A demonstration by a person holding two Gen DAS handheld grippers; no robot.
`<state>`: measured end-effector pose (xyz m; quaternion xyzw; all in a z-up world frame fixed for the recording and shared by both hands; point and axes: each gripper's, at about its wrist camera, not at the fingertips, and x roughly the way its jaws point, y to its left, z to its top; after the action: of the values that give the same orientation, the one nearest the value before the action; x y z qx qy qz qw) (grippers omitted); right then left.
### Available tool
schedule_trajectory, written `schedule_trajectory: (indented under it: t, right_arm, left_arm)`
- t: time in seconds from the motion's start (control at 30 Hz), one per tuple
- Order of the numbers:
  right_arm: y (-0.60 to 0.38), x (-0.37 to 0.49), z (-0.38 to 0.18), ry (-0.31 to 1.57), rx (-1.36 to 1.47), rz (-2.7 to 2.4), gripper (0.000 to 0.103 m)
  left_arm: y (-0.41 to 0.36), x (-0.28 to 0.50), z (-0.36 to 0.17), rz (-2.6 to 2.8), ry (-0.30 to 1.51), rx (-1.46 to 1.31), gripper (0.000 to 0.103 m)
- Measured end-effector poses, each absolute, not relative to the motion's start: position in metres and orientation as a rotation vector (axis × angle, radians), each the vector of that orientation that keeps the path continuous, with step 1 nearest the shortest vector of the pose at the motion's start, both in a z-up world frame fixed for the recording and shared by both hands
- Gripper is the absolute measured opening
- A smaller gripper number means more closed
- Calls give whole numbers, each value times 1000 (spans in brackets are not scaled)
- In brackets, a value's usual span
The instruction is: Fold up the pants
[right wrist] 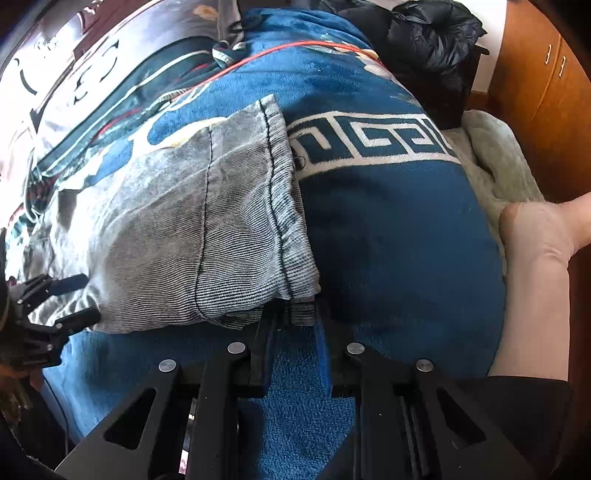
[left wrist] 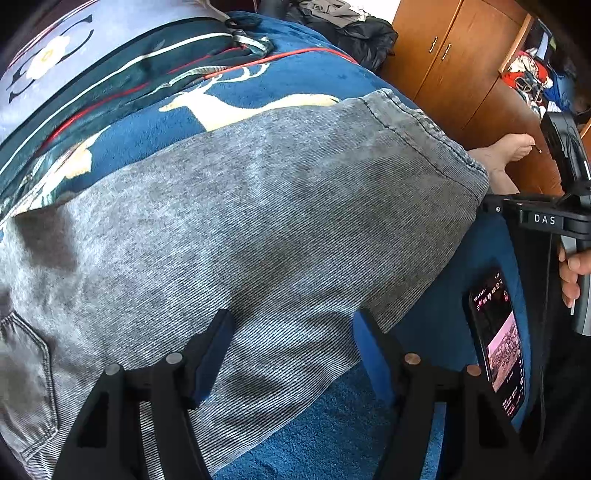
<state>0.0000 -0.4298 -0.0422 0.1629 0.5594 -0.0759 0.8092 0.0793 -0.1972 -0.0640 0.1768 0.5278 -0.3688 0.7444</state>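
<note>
Pants [left wrist: 258, 221] lay flat, unfolded, on the bed; right gripper [right wrist: 297, 317] pinched their hem corner, left gripper [left wrist: 291, 332] gaped empty over their near edge.

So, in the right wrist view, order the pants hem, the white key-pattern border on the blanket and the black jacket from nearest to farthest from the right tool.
1. Pants hem, its corner right at the right tool.
2. White key-pattern border, up the blanket, right of the hem.
3. Black jacket, at the top, beyond the blanket.

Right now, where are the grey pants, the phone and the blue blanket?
grey pants [left wrist: 258, 221], left wrist view, middle of the leg fabric.
phone [left wrist: 498, 343], left wrist view, its lit screen.
blue blanket [right wrist: 388, 240], right wrist view, bare patch beside the pant hem.
</note>
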Motion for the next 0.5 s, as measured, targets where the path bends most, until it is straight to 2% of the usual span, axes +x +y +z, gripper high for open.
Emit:
schedule_trajectory:
  t: [0.1, 0.17, 0.2, 0.37, 0.5]
  right_arm:
    - [-440, -7, -38, 1180, 449, -149, 24]
    - [-453, -16, -33, 1149, 558, -146, 34]
    - [-459, -21, -29, 1127, 591, -154, 35]
    - [-487, -26, -19, 998, 763, -159, 50]
    - [-492, -8, -30, 978, 865, -113, 50]
  left_arm:
    - [-201, 72, -47, -826, 1107, 405, 69]
    - [-210, 67, -34, -865, 1058, 423, 69]
    - [-214, 65, -29, -884, 1046, 434, 69]
    - [-239, 66, -27, -921, 1058, 459, 69]
    - [-247, 85, -34, -896, 1106, 358, 69]
